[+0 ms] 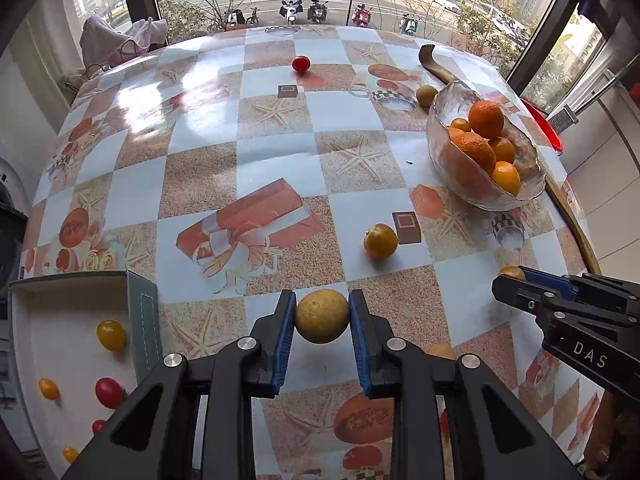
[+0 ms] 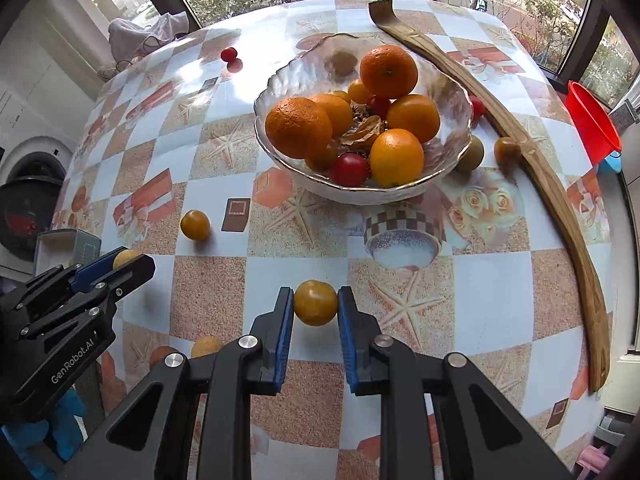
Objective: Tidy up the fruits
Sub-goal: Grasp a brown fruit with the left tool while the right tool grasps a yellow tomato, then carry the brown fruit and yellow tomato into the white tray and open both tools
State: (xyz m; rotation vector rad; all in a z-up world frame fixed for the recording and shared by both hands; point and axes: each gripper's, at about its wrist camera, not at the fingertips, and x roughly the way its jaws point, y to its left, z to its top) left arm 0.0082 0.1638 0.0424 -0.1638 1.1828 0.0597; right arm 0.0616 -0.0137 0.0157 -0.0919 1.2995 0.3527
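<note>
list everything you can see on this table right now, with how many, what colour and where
glass bowl: one, clear, far right, holding oranges and small fruits
oranges: about five, orange, in bowl
white tray: one, near left, holding small red and yellow fruits
red tomato: one, far middle
wooden stick: one, brown, right edge
red basin: one, beyond right edge
left gripper: shut on pale yellow fruit
right gripper: shut on amber fruit

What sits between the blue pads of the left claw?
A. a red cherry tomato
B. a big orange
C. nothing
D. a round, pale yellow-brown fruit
D: the left gripper has its blue pads pressed on both sides of a round, pale yellow-brown fruit.
</note>
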